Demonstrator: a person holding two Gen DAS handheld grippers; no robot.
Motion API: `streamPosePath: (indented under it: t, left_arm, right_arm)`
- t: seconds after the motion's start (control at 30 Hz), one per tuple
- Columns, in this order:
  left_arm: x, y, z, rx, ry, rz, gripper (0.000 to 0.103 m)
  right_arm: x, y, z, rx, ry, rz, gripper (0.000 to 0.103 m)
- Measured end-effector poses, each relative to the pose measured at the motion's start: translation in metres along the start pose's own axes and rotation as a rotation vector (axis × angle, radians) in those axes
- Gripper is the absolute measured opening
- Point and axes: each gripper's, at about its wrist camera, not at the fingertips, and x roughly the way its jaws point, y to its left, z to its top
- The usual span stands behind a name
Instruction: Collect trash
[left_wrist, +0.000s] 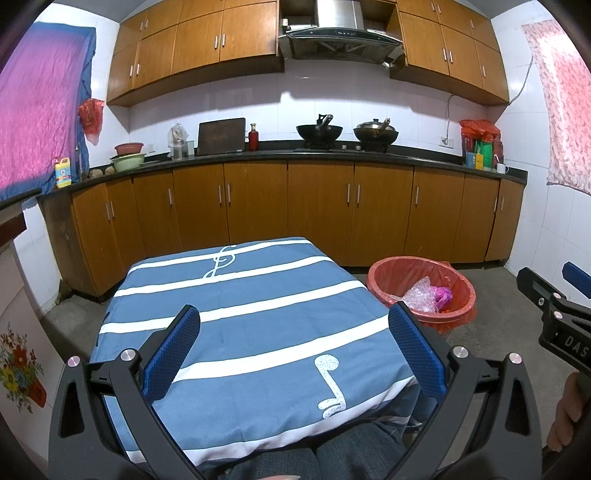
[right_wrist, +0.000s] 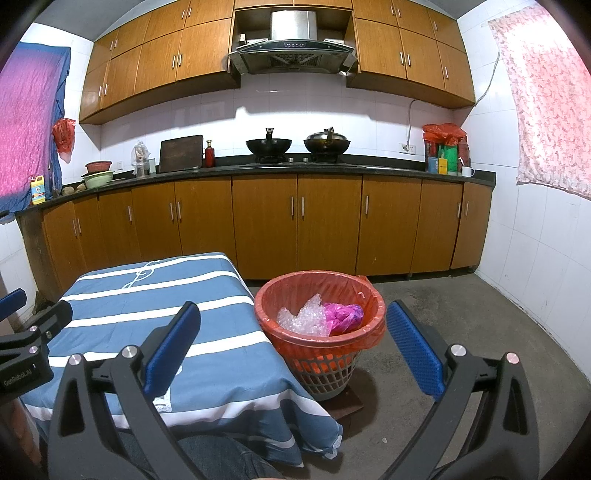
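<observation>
Beside the striped blue-and-white counter (right_wrist: 155, 314), on its right, stands the trash basket (right_wrist: 325, 373), a grey lattice bin lined with a red plastic bag (right_wrist: 295, 291) whose rim folds over the top. Inside the basket lie a crumpled clear bubble wrap (right_wrist: 303, 319) and, touching it on the right, a bunched pink plastic bag (right_wrist: 343, 314). The basket rests on a dark flat board (right_wrist: 351, 404) on the concrete floor (right_wrist: 461, 314). The left tool (left_wrist: 293, 347) hangs above the near part of the counter with its blue-padded fingers spread wide apart and nothing between them. The right tool (right_wrist: 293, 347) is held near the basket on the person's side, its fingers likewise spread wide and gripping nothing; the basket shows in the gap between them. Behind the basket runs a row of wooden cabinets (right_wrist: 295, 221) under a dark worktop carrying two woks (right_wrist: 299, 144).
</observation>
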Motion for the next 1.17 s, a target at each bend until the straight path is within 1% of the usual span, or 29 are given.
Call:
streamPosePath:
  t: [1.17]
  left_arm:
    - [0.0018,-0.0013,-0.0010,-0.010,0.006,0.005,0.101]
  right_arm:
    - [-0.0006,-0.0009,0.0010,0.001,0.001,0.000,0.099]
